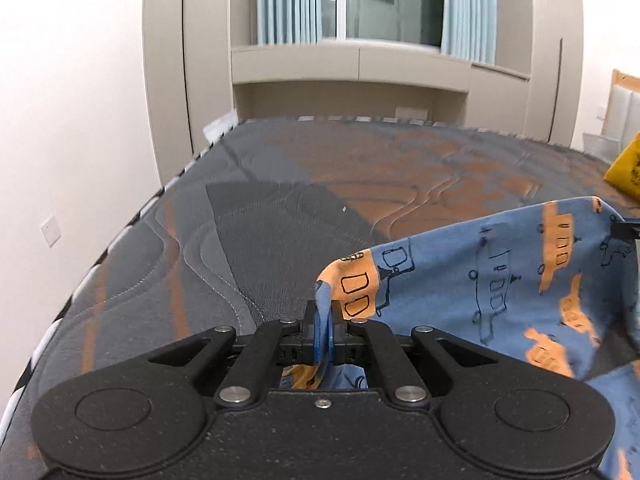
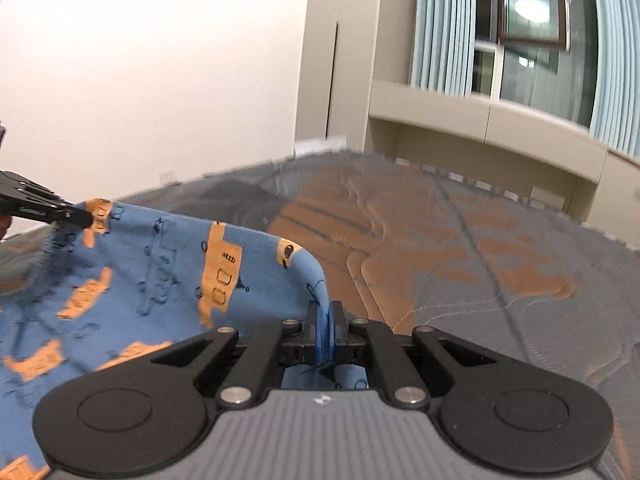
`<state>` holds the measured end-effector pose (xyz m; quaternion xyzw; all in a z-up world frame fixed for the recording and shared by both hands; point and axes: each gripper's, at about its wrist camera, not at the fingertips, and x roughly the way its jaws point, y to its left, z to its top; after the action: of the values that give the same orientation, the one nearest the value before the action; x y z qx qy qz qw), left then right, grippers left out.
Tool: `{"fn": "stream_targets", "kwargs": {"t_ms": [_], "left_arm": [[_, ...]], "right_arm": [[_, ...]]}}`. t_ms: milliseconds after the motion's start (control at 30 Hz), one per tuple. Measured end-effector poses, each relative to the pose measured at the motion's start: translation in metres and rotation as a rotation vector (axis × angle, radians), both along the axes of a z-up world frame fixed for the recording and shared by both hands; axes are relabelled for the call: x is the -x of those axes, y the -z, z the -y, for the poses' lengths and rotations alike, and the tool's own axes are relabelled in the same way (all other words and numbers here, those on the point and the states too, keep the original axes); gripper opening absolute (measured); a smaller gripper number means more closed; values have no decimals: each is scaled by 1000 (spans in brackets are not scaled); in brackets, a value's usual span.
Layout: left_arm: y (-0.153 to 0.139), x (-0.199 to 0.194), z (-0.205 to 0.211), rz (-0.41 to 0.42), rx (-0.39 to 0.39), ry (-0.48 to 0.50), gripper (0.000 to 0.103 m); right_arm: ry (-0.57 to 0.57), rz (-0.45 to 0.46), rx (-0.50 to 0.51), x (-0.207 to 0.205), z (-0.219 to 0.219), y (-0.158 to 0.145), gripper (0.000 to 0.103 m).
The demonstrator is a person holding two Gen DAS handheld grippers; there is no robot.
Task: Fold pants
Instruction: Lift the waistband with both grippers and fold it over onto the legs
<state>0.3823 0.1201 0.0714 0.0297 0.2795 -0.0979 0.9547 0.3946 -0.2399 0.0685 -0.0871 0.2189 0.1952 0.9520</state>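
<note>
Your left gripper (image 1: 323, 322) and right gripper (image 2: 324, 326) each had jaws pinching an edge of the blue pants (image 1: 500, 280), which hung stretched between them, lifted above the near part of the bed (image 1: 260, 220). Window curtains (image 1: 288, 0) stood beyond.

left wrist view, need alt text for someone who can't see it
The left gripper is shut on an edge of blue pants printed with orange vehicles, holding the fabric above a grey and orange quilted mattress. The right gripper holds the far edge at the picture's right. Behind stand beige cabinets and blue curtains.
</note>
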Motion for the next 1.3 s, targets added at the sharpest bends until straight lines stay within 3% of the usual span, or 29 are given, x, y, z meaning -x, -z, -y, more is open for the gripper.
{"fn": "stream_targets", "kwargs": {"t_ms": [300,433,533,633,867,1067,1200,1267,1300], "left_arm": [[-5,115,0,114,-43,71,4],[16,161,13,168,-179,98,5],[37,183,20,148,-168,99,5],[53,194,22,128,-161,91,7],[70,206,21,100,-220,53,5],[59,217,30,178,-400,46,6],[71,221,41,151,-512,80,10],[80,224,41,135,-515,83,14],[81,226,39,130,-501,77,18]], "right_arm": [[-18,215,43,160,-4,-16,4],[-39,182,41,214,-10,-4,4],[-31,185,96,241,-19,15,4],[-19,161,137,252,-31,35,4],[24,124,120,258,-31,64,4],[48,117,108,273,-23,62,3],[39,119,131,287,-24,72,3],[23,80,107,286,-21,80,3],[21,62,85,286,-18,83,9]]}}
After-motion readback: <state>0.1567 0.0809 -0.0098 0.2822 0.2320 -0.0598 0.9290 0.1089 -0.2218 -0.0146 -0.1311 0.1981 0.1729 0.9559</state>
